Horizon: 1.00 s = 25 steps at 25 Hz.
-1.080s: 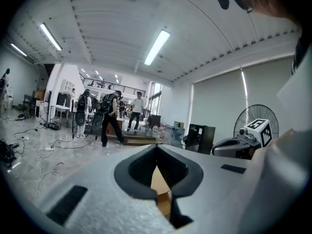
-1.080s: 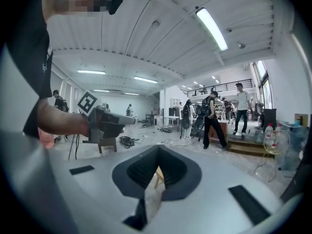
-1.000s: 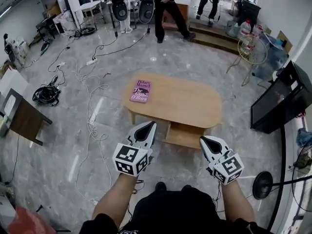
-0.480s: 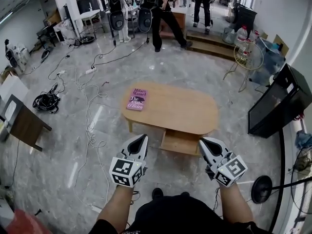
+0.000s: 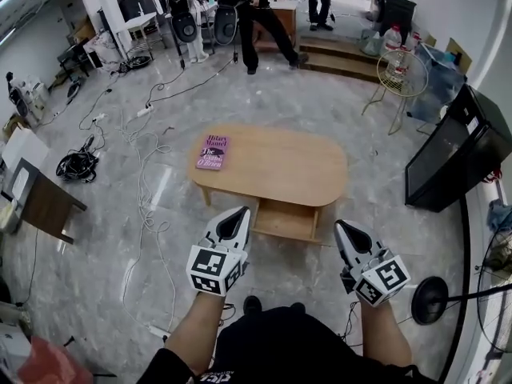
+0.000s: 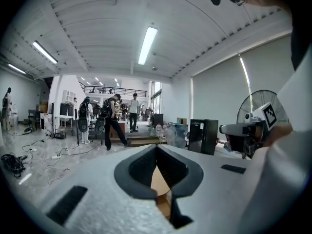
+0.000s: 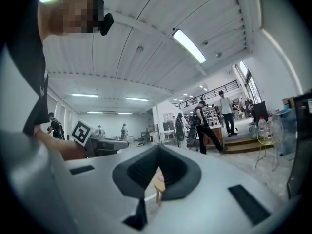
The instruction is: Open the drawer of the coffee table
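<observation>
Closest in, the person's two forearms reach forward, one claw in each hand. The left claw (image 5: 238, 216) is clenched with nothing in it: its own view shows the pads together, and only a sliver of pale wood shows past them. The right claw (image 5: 344, 230) is also clenched and empty, pointing roughly level.

Just ahead, between the two claw tips, the drawer (image 5: 284, 221) sits under the near long edge of the oval tabletop (image 5: 288, 170), with its front facing the person. The tabletop's long axis runs left to right across the head view, so a pull would come straight back toward the person. Neither claw touches the drawer. The left tip looks slightly closer to the drawer's left corner than the right tip is to its right corner. I cannot tell whether the drawer is already partly out.

In count there are two claws, one coffee table, one drawer in view and one pink book (image 5: 212, 152), which lies on the tabletop's far left end. Beyond, cables (image 5: 144, 162) trail across the grey floor.
</observation>
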Each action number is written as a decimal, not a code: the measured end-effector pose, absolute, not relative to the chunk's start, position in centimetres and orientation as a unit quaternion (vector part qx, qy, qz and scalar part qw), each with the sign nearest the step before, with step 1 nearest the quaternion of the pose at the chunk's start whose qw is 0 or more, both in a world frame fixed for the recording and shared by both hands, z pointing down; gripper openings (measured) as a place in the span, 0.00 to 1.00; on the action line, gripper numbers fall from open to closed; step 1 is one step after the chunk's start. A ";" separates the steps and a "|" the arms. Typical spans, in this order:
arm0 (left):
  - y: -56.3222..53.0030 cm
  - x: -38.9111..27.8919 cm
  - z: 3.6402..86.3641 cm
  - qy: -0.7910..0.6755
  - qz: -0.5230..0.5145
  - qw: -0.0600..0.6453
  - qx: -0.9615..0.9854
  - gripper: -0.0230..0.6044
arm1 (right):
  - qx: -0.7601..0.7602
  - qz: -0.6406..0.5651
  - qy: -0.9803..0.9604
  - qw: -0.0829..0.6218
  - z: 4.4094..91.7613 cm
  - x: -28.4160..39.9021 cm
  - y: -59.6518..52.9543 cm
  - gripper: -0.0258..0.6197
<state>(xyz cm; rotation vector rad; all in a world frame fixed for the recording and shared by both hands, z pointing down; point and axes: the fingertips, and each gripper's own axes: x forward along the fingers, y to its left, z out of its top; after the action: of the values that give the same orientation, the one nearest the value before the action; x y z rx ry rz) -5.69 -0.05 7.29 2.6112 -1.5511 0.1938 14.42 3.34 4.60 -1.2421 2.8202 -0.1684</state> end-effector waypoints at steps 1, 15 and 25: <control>-0.1 -4.7 7.0 -0.506 0.061 0.048 0.859 0.04 | -0.402 -0.054 0.914 0.029 4.5 15.1 3.1 0.04; -1.0 -4.1 5.0 -0.499 0.065 0.030 0.864 0.04 | -0.406 -0.053 0.911 0.047 3.1 13.9 0.3 0.04; -2.8 -8.4 4.9 -0.504 0.063 0.027 0.861 0.04 | -0.403 -0.017 0.915 0.012 2.7 10.6 0.6 0.04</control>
<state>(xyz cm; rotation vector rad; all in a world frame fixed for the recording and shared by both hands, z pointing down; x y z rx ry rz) -8.44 -2.83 4.92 2.6604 -1.5562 0.1947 10.64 0.56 2.74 -1.2575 2.8520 -0.0530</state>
